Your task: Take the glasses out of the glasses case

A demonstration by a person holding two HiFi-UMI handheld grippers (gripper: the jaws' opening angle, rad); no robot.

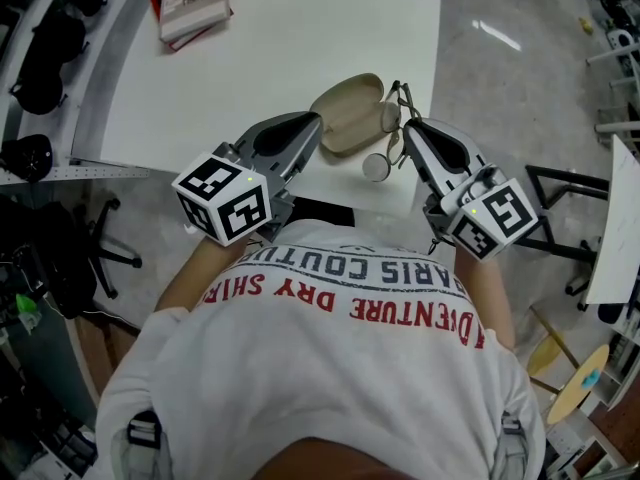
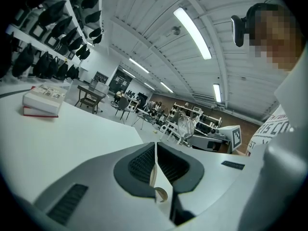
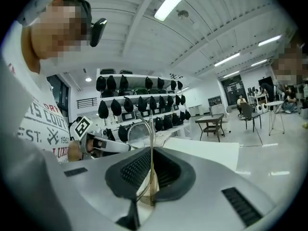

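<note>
— Where are the glasses (image 1: 377, 166)?
— Pinched in the right hand-held gripper (image 1: 408, 128). Its own view shows the jaws closed to a narrow slit on the thin wire frame (image 3: 150, 177), with one clear lens (image 3: 138, 131) standing up just past the fingertips.

— And from above?
— The glasses hang off the tip of that hand-held gripper, one round lens below it and the other lens toward the glasses case (image 1: 345, 118). I can't tell whether they touch the case or clear it.

— Who has the case?
— The left hand-held gripper (image 1: 315, 123). Its jaws are pressed together on a thin beige edge of the case (image 2: 153, 174), and the case lies open just ahead of its tip, near the edge of the white tabletop (image 1: 250, 58).

— How do the two hand-held grippers sit to each other?
— Close, tips pointing toward one another across the case. From the left one, the right hand-held gripper (image 2: 192, 137) shows ahead with the lens (image 2: 185, 126) raised at its tip. From the right one, the left hand-held gripper (image 3: 126, 147) shows ahead and to the left.

— Anything else around?
— A book (image 1: 190, 3) lies well beyond the left hand-held gripper, at the far side of the tabletop.
</note>
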